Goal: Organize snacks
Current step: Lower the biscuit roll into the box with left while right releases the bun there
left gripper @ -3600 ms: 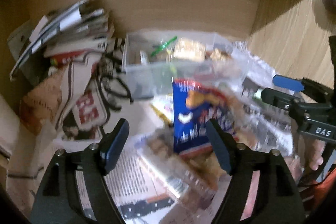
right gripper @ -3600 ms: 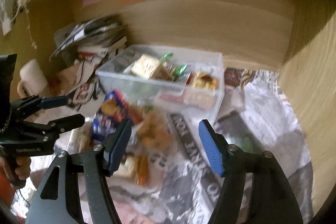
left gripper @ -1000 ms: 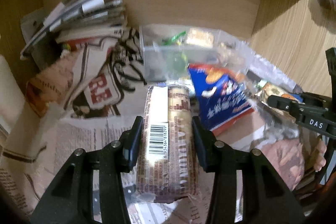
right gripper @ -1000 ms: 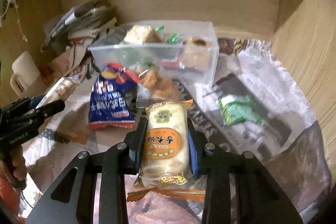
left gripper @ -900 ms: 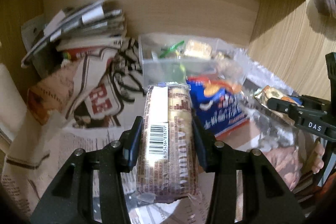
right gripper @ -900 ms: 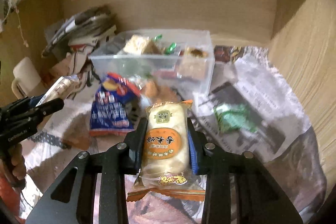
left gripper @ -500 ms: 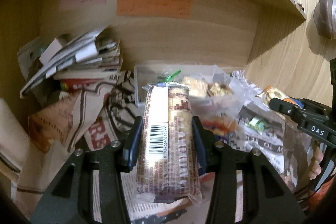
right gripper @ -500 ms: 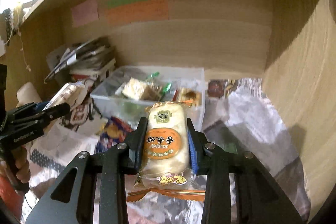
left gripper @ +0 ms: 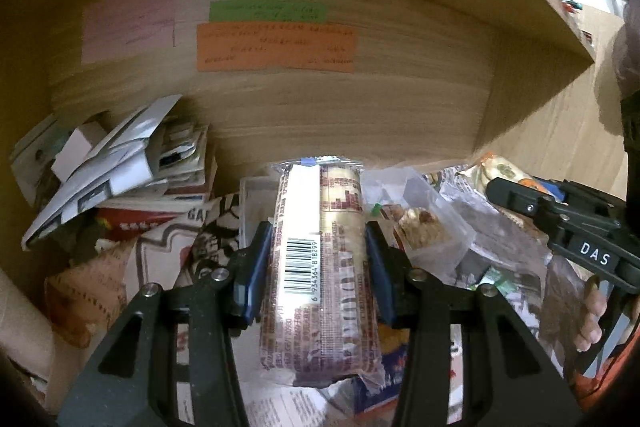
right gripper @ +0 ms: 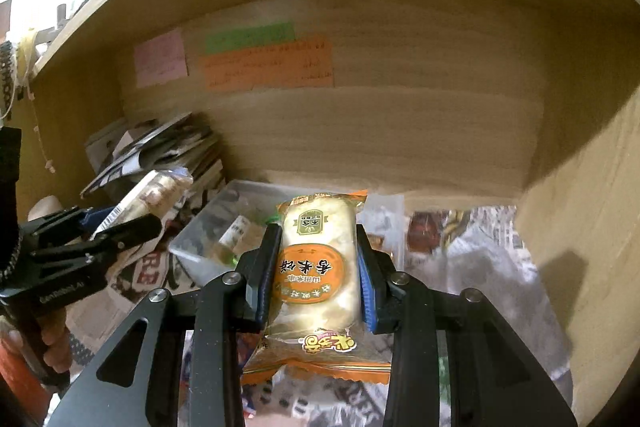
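Observation:
My left gripper (left gripper: 318, 259) is shut on a long brown biscuit pack (left gripper: 320, 275) with a white barcode strip, held upright in the air. It also shows in the right wrist view (right gripper: 148, 199) at the left. My right gripper (right gripper: 316, 267) is shut on an orange-labelled rice cake packet (right gripper: 316, 267), which also shows in the left wrist view (left gripper: 500, 171) at the right. A clear plastic bin (right gripper: 200, 247) holding several snacks sits below and behind both packs, on newspaper. It also shows in the left wrist view (left gripper: 436, 211).
A stack of papers and magazines (left gripper: 120, 163) leans at the back left. Newspaper (right gripper: 480, 259) covers the shelf floor. Pink, green and orange notes (left gripper: 276, 43) hang on the wooden back wall. A wooden side wall (right gripper: 592, 207) stands at the right.
Both grippers have risen with their packs. The bin and the loose snacks have dropped lower in both views, and more of the back wall shows.

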{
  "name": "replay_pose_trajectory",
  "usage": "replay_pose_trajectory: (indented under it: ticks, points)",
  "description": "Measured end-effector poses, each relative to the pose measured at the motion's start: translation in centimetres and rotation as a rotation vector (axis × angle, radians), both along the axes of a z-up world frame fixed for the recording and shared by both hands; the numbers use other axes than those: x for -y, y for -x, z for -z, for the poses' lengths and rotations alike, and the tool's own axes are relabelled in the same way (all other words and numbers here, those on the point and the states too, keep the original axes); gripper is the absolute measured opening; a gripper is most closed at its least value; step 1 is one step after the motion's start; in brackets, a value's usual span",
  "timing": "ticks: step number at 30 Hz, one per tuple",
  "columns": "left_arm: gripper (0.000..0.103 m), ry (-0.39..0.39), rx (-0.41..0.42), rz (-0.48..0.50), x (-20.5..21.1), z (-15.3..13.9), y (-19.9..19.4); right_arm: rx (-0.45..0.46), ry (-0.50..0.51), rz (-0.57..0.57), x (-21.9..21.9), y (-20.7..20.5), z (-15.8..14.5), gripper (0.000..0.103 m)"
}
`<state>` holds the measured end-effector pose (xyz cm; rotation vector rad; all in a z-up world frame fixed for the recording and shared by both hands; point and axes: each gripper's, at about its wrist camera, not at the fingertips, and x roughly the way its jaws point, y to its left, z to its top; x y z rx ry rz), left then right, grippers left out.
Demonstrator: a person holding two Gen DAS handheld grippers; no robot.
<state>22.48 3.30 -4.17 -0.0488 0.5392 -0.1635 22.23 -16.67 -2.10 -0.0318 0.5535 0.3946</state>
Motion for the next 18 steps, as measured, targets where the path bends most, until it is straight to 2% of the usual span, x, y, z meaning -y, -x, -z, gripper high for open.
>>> replay_pose_trajectory:
  ticks: [6, 18]
  points:
    - [0.045, -0.001, -0.019, 0.009, 0.1, 0.2, -2.4, -0.017, 0.011, 0.008, -0.4, -2.4, 0.4, 0.031]
    - [0.045, -0.010, -0.110, -0.006, -0.1, 3.0, -8.4, -0.097, 0.100, 0.022, -2.2, -6.9, 3.3, 0.031]
